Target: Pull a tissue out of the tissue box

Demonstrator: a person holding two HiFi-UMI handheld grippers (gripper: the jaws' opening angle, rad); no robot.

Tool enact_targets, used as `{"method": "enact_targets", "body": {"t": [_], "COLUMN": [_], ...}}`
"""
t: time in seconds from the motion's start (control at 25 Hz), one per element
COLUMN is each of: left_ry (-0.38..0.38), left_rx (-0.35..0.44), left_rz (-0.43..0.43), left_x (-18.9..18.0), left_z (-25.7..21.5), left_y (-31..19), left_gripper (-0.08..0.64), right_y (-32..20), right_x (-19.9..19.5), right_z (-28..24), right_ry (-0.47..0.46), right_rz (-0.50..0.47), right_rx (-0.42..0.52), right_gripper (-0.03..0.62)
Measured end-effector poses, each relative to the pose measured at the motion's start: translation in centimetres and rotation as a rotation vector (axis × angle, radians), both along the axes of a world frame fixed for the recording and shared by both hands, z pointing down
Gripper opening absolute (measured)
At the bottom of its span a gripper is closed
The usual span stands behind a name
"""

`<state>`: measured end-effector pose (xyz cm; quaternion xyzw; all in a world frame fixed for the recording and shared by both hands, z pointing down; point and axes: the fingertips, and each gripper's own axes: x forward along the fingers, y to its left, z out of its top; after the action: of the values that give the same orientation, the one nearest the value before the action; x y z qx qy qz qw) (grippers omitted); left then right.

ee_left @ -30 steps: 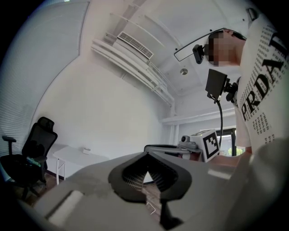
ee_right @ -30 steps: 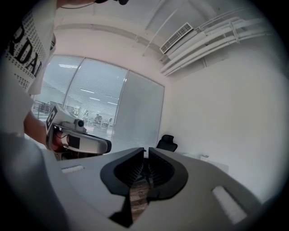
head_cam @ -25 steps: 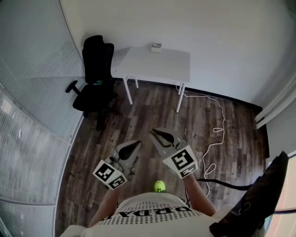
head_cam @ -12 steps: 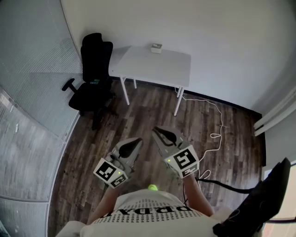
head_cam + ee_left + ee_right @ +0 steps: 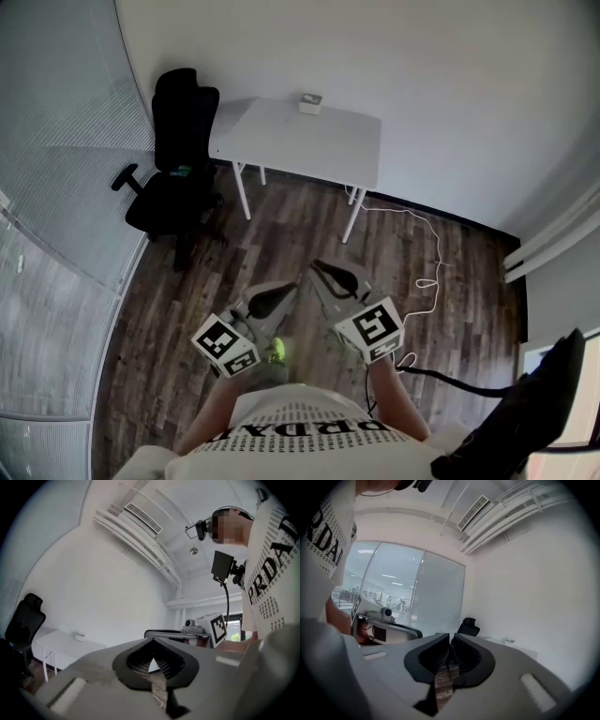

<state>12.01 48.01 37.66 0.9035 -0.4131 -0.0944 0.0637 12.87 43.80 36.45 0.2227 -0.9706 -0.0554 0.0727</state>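
The tissue box (image 5: 310, 103) is small and pale and stands at the far edge of a white table (image 5: 309, 145) across the room. It also shows in the left gripper view as the tissue box (image 5: 80, 636), and in the right gripper view as the tissue box (image 5: 509, 642). Both grippers hang in front of the person over the wood floor, far short of the table. My left gripper (image 5: 284, 295) is shut with nothing in it. My right gripper (image 5: 319, 270), just beside it, is shut and empty too, jaws pointing toward the table.
A black office chair (image 5: 173, 169) stands left of the table by a glass wall with blinds (image 5: 56, 187). A white cable (image 5: 433, 253) trails over the floor on the right. A black bag (image 5: 525, 412) sits at the lower right.
The person has stepped forward, so table and chair sit a little closer and further left in the head view. Both grippers travelled along, still shut, side by side.
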Motion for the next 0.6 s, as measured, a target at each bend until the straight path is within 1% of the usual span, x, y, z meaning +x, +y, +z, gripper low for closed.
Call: {"method": "enact_targets", "body": {"t": [0.24,0.4,0.48,0.6], "left_ry": [0.024,0.048,0.053,0.056], "left_rx": [0.034,0.038,0.041,0.039], "left_rz": [0.024,0.028,0.024,0.039], "left_x": [-2.2,-4.7,-6.1,-8.1], "left_z": [-1.3,-1.9,-2.1,-2.2], "left_y": [-3.9,-5.6,-6.7,-8.3], "left_gripper": [-0.011,-0.011,-0.009,-0.011], "right_y": [-3.5,-5.0,-6.2,-7.9], "right_x": [-1.5,-3.9,-5.2,-7.3], "right_z": [-1.0,-2.1,-2.4,-2.4], "right_ry": [0.007,0.036,0.033,0.034], "right_rz": [0.039,0.037,0.036,0.05], "right_rx": [0.016,0.044,0.065,0.064], "right_gripper": [0.026,0.026,0.026,0.026]}}
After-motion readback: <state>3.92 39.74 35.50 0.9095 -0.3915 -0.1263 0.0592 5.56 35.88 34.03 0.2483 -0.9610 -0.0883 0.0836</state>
